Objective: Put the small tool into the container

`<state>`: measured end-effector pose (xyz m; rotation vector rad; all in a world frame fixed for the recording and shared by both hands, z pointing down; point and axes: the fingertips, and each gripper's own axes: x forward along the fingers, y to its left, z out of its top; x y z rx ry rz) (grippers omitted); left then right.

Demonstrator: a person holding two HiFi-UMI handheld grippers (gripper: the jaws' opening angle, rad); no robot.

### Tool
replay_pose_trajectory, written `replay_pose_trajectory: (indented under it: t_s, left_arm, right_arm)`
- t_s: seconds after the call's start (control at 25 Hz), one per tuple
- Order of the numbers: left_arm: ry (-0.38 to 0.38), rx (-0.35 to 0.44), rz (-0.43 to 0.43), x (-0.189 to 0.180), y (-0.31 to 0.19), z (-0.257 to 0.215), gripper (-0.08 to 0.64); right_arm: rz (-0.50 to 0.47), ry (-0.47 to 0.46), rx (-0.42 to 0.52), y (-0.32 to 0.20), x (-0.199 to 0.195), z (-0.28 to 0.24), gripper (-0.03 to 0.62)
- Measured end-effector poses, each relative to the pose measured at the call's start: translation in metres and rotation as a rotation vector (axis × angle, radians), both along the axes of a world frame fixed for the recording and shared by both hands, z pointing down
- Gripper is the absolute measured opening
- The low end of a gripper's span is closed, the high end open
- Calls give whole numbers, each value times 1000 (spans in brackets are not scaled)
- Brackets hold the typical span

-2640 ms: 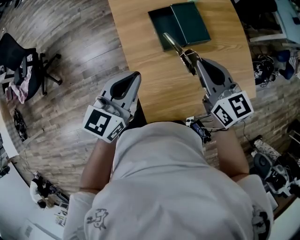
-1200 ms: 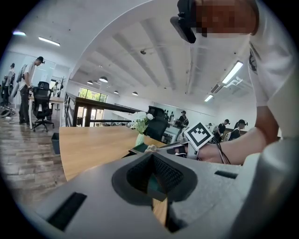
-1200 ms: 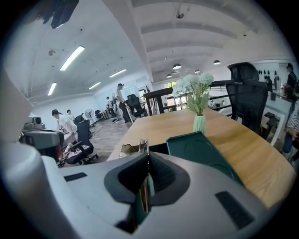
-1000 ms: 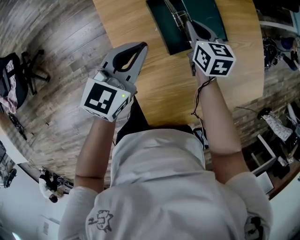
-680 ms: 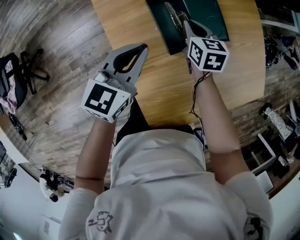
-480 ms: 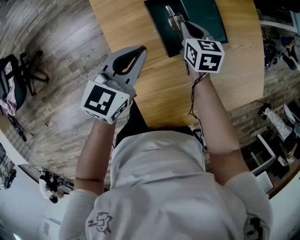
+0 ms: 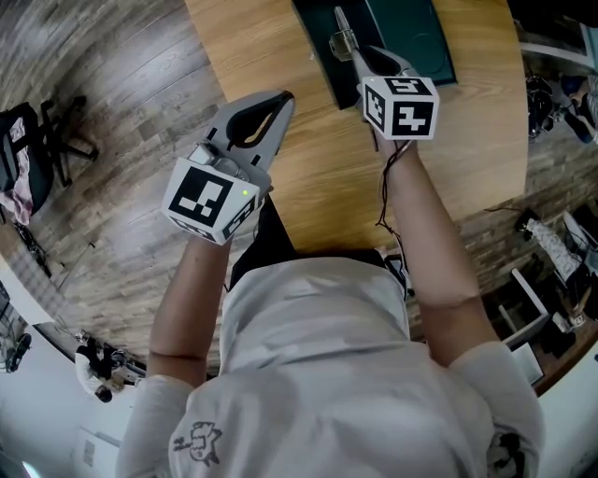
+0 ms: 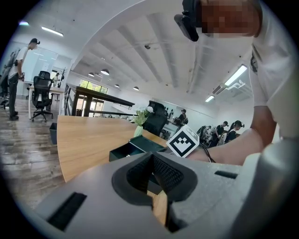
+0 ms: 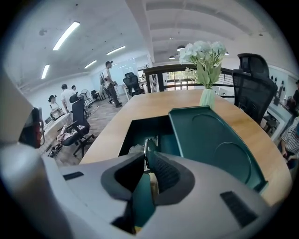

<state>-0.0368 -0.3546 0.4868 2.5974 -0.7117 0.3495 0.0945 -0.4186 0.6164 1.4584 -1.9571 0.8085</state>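
From the head view, we see bold black-and-white square markers on each gripper's cube, patterns rather than words, and a small drawing printed on the person's pale shirt, too small for us to read. The left gripper [image 7: 281,95] hangs over the near edge of the wooden table [image 7: 262,47]. The right gripper [image 7: 352,51] reaches over the dark green container [image 7: 322,70], whose lid [image 7: 411,37] lies open beside it. The small tool [image 7: 339,23], a metal piece, sticks out past the right gripper's tips, above the open compartment.

The left gripper view shows what the head view cannot: its jaws are pressed together at the tips with nothing between them. Beyond them we see the container side-on, the right gripper's marker cube and people at far desks.

In the right gripper view, the jaws have just been opening. They stand a little apart, with the tool upright between their tips over the compartment. We cannot tell whether it touches the bottom. Only here do we see a vase of white flowers [image 9: 205,93] behind the lid and a black office chair [image 9: 252,79].
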Motion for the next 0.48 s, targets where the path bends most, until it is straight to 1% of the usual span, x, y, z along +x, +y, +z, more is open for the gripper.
replay_pose_trajectory:
  t_s: [0.16, 0.28, 0.48]
  left_arm:
    - [2, 2, -6, -1, 3, -2, 5]
    - [3, 6, -10, -2, 8, -4, 5]
    - [2, 15, -19, -5, 15, -9, 5]
  right_arm:
    - [-23, -15, -30, 6, -5, 5, 100]
    - [-61, -21, -58, 12, -12, 11, 147]
    - [-90, -11, -61, 16, -17, 7, 161]
